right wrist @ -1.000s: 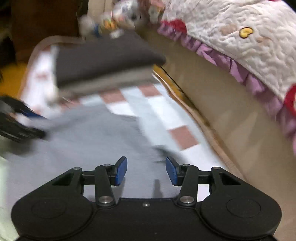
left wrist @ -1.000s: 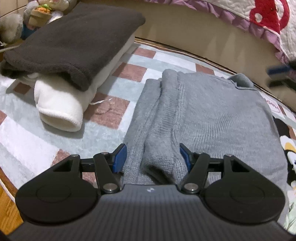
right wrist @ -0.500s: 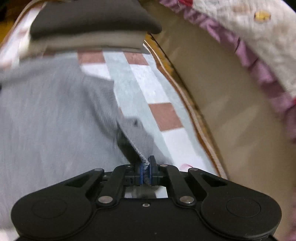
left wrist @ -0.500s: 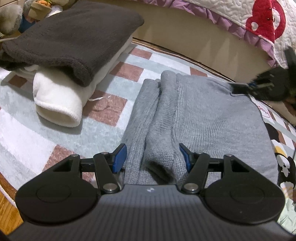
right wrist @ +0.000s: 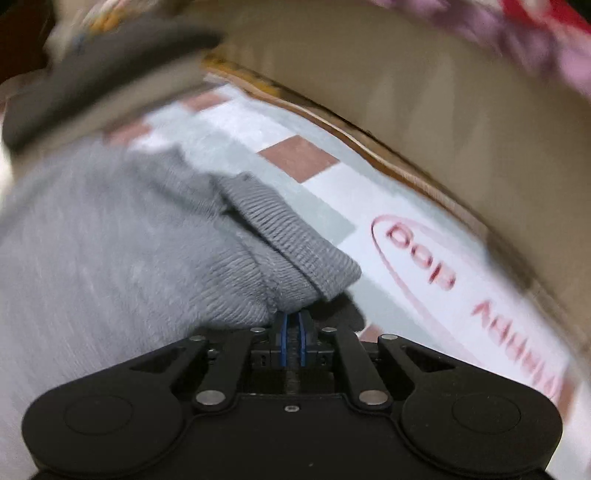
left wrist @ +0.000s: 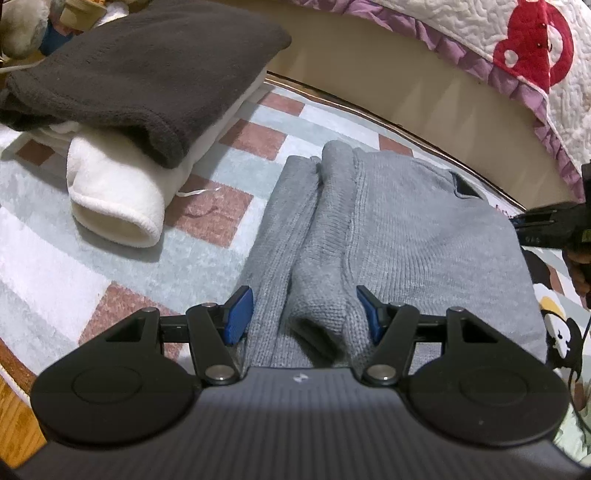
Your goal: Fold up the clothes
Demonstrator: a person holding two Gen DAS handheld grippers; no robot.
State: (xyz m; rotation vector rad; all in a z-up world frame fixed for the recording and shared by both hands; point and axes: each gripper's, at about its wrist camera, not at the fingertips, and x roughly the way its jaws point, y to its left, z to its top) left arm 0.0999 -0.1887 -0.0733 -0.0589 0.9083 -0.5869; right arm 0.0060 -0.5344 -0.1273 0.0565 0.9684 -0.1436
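Observation:
A grey knit sweater lies partly folded on a checked rug, its sleeve doubled along the left side. My left gripper is open and straddles the sleeve cuff, with the blue pads either side of the cuff. In the right wrist view my right gripper is shut on the sweater's ribbed far corner, which bunches up over the fingers. The right gripper also shows at the right edge of the left wrist view, at the sweater's far corner.
A dark grey folded garment rests on a white fleece one at the left back. The bed base and a quilted cover run along the back. Soft toys sit at the far left. The rug ends at wood floor near me.
My right gripper went from open to shut on the sweater's corner and has pulled it, bunching the knit. The left gripper has stayed open over the cuff.

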